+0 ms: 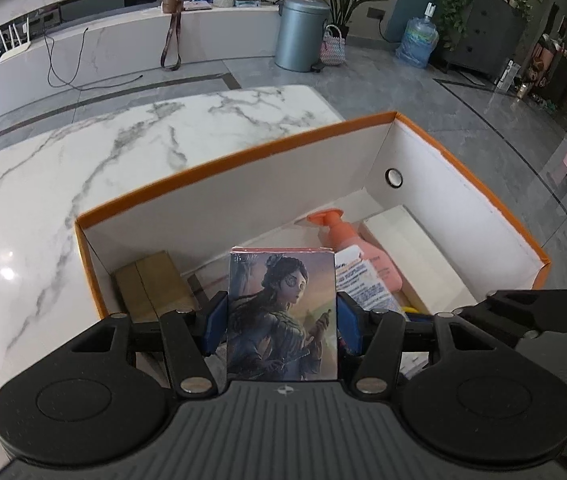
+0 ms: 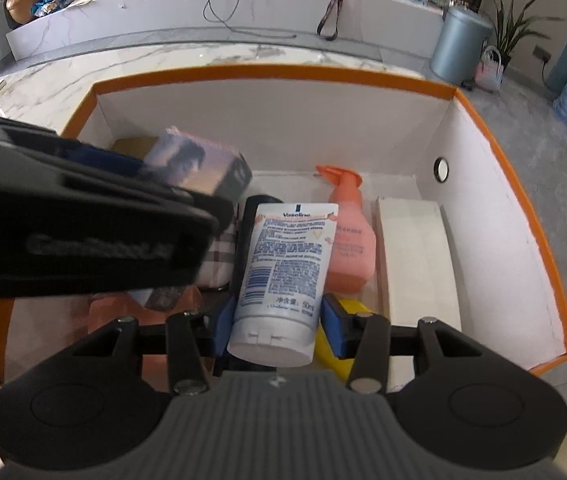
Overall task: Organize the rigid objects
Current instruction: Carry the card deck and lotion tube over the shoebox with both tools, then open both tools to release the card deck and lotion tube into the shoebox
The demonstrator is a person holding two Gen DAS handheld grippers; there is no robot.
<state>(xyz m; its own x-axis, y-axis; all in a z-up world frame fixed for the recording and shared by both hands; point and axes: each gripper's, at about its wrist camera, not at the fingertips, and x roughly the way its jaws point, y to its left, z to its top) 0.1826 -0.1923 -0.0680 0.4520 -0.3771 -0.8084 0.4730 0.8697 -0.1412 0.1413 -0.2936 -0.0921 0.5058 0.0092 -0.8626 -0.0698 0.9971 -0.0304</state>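
My left gripper [image 1: 282, 326] is shut on a small illustrated card box [image 1: 282, 316], held upright over the orange-rimmed white box [image 1: 243, 160]. In the right wrist view that card box [image 2: 199, 168] and the left gripper's black body [image 2: 83, 220] hang over the box's left part. My right gripper [image 2: 275, 326] is shut on a white Vaseline tube [image 2: 283, 276], cap toward the camera, above the box's middle. Inside the box lie a pink pump bottle [image 2: 349, 240], a white carton [image 2: 415, 256], a brown carton [image 1: 147, 288] and a yellow thing [image 2: 347, 328], partly hidden.
The orange-rimmed box [image 2: 479, 120] sits on a white marble table [image 1: 83, 168]. A plaid item [image 2: 219, 260] lies under the left gripper. Behind the table are a grey bin [image 1: 301, 34], a water jug [image 1: 417, 42], potted plants and a long marble counter [image 2: 203, 8].
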